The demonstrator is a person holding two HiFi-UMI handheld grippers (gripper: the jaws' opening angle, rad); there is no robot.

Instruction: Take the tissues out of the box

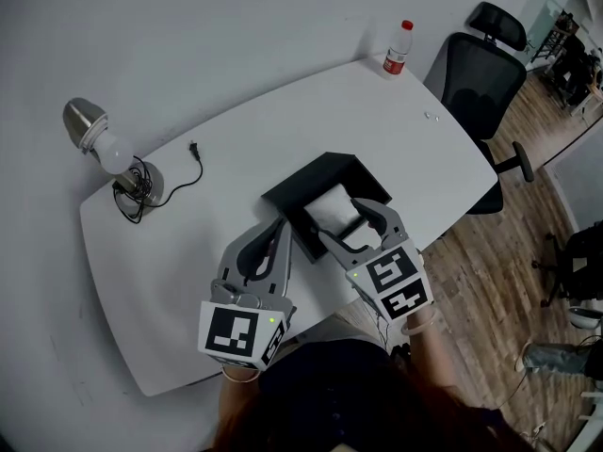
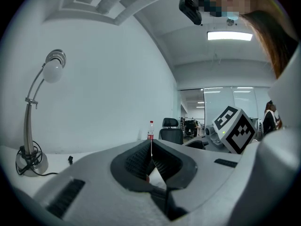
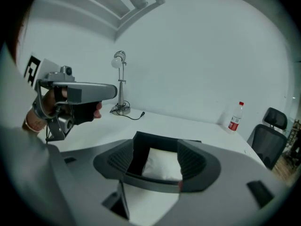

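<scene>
White counter: black box lying open at centre, tissues sitting inside. Right gripper, at 5 o'clock, tilting downward, fingers spread over tissues. Left gripper, at 8 o'clock, pointing level, fingers closed together.

We log the box as matt black and the tissues inside it as soft white paper. The table under the box is smooth matt white. Far left of the box the lamp is brushed metal with a glossy bulb, and behind the box the bottle is clear plastic. The left gripper and right gripper by the box are matt grey plastic with ribbed black pads, and the floor right of the box is wood.
</scene>
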